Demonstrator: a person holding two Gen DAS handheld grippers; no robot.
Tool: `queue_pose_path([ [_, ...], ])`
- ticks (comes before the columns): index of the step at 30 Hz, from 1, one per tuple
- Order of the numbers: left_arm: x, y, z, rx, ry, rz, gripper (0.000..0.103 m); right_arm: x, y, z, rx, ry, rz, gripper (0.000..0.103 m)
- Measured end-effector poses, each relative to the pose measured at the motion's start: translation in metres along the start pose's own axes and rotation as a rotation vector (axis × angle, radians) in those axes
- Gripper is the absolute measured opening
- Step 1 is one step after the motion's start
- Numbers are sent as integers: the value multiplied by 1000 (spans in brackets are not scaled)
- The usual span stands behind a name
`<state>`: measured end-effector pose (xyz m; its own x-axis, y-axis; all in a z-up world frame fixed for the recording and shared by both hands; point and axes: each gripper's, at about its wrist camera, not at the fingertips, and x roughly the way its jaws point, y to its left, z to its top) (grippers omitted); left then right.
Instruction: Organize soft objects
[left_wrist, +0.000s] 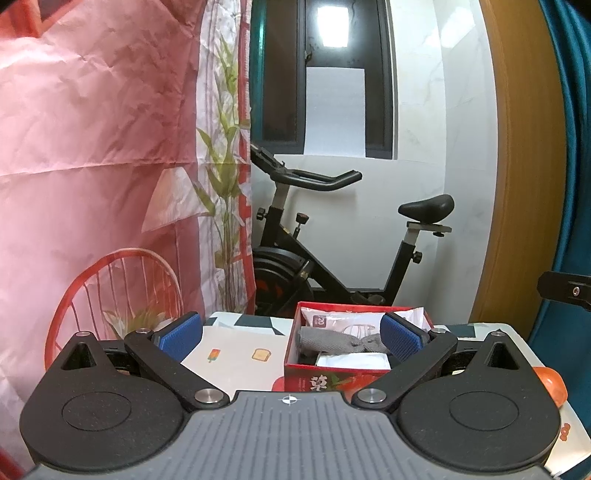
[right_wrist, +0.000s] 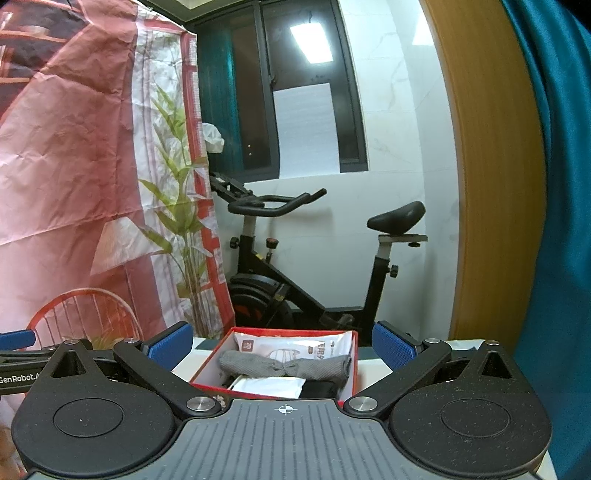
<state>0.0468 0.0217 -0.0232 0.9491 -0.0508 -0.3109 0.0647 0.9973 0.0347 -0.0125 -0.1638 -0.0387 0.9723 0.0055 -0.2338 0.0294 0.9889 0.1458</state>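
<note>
The left claw (left_wrist: 291, 334) is hanging spread wide and empty over the surface (left_wrist: 236, 350). The right claw (right_wrist: 282, 345) is gaping empty too. The grey cloth (right_wrist: 284, 363) is lying inside the red box (right_wrist: 351, 369) (among white packets (right_wrist: 291, 345)).

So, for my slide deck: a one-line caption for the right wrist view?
Open right gripper hovers before a red box holding a grey cloth and white packets.

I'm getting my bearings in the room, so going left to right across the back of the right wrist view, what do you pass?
Pink printed backdrop → printed bamboo plant → dark window → exercise bike → wooden door frame → teal curtain.
</note>
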Motion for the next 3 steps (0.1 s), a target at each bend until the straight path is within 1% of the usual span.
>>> queue_pose_path([
  [3,-2,0,-1,-2,-6,-2,103,-1,2,-2,2,-2,0,103],
])
